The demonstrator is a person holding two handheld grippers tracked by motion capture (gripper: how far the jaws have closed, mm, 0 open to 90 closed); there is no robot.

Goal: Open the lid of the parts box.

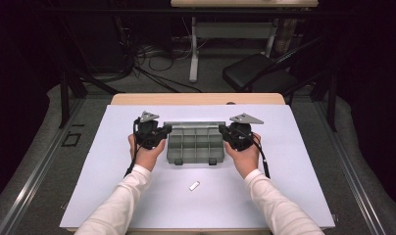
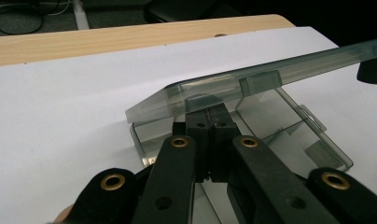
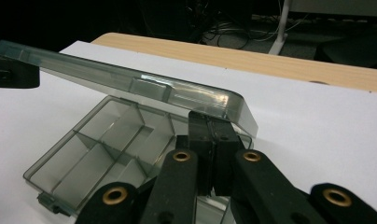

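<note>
Black jaws are pressed together on both of my tools, with no gap showing between the pads. In the left gripper view, my left gripper (image 2: 209, 122) has its closed tips tucked under the near edge of the smoky lid (image 2: 252, 84), touching its underside near one rounded corner. In the right gripper view, my right gripper (image 3: 213, 127) does the same under the opposite corner of that lid (image 3: 130, 84). Whether the tips pinch a lip of the plastic or merely prop it from below, I cannot tell.

That lid sits tilted, raised at the edge nearest me and sloping away toward twelve o'clock. Beneath it the grey translucent organizer box (image 1: 195, 143) lies flat on the white sheet (image 1: 284, 196), its divided compartments (image 3: 107, 144) showing through the gap. I can make out two small latch tabs along its near rim.

From the high view, the box sits at the centre of the sheet, with my left gripper (image 1: 162, 131) at its nine o'clock side and my right gripper (image 1: 224, 131) at its three o'clock side, a hand in a white sleeve behind each. At six o'clock from the box, well apart from it, a small white block (image 1: 194, 185) lies on the sheet. Wooden table edge (image 1: 196, 99) shows at twelve o'clock.
</note>
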